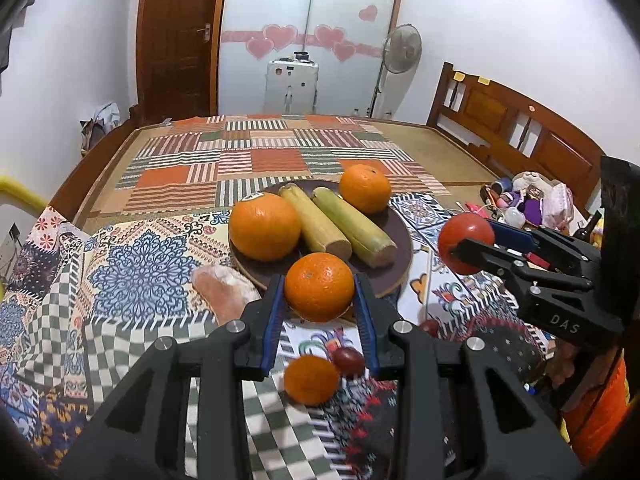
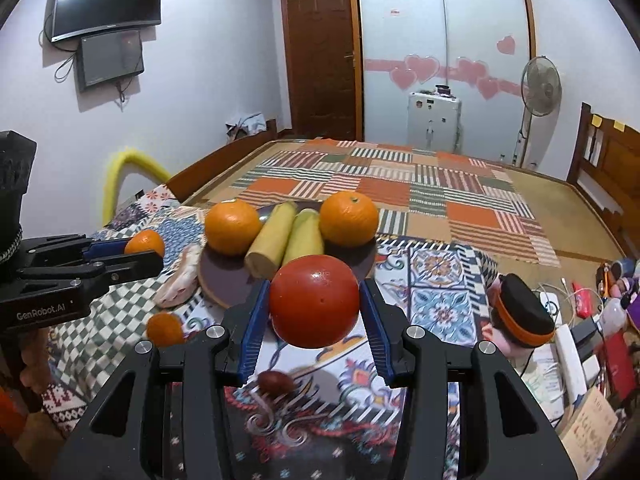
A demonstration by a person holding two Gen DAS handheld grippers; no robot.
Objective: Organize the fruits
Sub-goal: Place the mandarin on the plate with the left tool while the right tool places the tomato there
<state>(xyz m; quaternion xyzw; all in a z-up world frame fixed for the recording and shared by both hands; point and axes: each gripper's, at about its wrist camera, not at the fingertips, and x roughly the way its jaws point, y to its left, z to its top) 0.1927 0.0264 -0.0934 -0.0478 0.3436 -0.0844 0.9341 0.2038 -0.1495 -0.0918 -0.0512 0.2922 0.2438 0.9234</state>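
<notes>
A dark round plate [image 1: 400, 240] [image 2: 208, 276] on the patterned cloth holds two oranges [image 1: 265, 226] [image 1: 365, 188] and two yellow-green cane pieces [image 1: 352, 226]. My left gripper [image 1: 320, 300] is shut on an orange [image 1: 319, 286], held above the plate's near edge; it also shows in the right wrist view [image 2: 145, 243]. My right gripper [image 2: 314, 308] is shut on a red tomato [image 2: 314, 302], held in the air right of the plate; the tomato also shows in the left wrist view [image 1: 466, 246]. A small orange [image 1: 311, 380] [image 2: 165, 329] and a dark red fruit [image 1: 349, 360] [image 2: 275, 382] lie on the cloth below.
A pale bagged item [image 1: 224, 288] lies left of the plate. Clutter of toys, cables and boxes [image 2: 568, 312] sits to the right. A wooden headboard [image 1: 520, 132] stands at the far right. A fan [image 2: 540, 84] and a white appliance [image 2: 434, 116] stand at the back.
</notes>
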